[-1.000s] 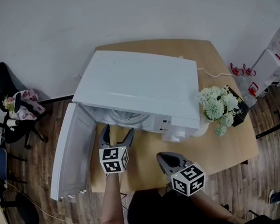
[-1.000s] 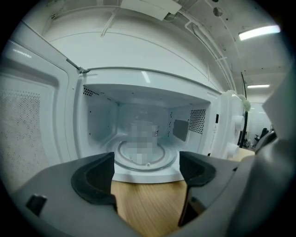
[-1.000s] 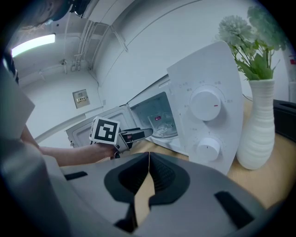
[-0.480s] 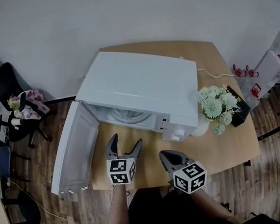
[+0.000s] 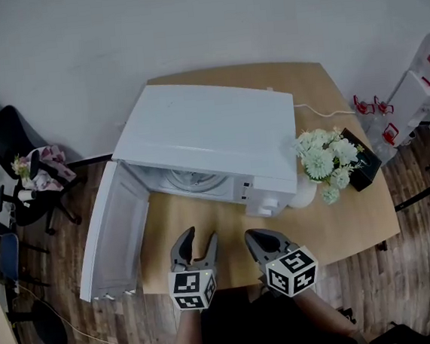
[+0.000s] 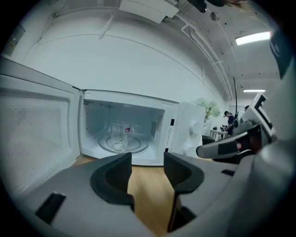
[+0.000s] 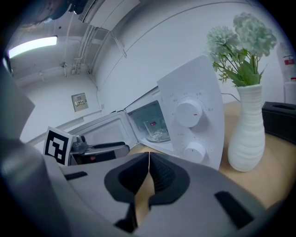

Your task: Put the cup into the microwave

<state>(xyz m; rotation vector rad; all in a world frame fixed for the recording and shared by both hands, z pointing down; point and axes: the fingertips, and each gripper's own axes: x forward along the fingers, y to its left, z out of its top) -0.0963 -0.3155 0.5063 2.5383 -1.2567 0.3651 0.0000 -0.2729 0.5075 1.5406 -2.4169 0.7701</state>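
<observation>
The clear glass cup (image 6: 121, 134) stands upright on the round glass turntable (image 6: 138, 147) inside the white microwave (image 5: 211, 134), a little left of the middle of the cavity as seen from the front, with a small red mark on its side. The microwave door (image 5: 113, 232) is swung wide open to the left, hanging out past the edge of the wooden table (image 5: 349, 226). Both grippers are held at the near edge of the table, well clear of the oven and side by side. The left gripper (image 5: 199, 237) points towards the open cavity; its jaws have just been closing and now stand partly apart, with nothing between them but bare tabletop showing through the gap. The right gripper (image 5: 254, 237) has its jaws pressed together, tips touching, and grips nothing. From the right gripper view the cup shows through the open doorway, beside the control panel with its two white knobs (image 7: 188, 112). Just right of the microwave a ribbed white vase (image 7: 248, 132) holds pale green flowers (image 5: 324, 161), and a black box (image 5: 366, 166) sits beside it near the table's right edge
</observation>
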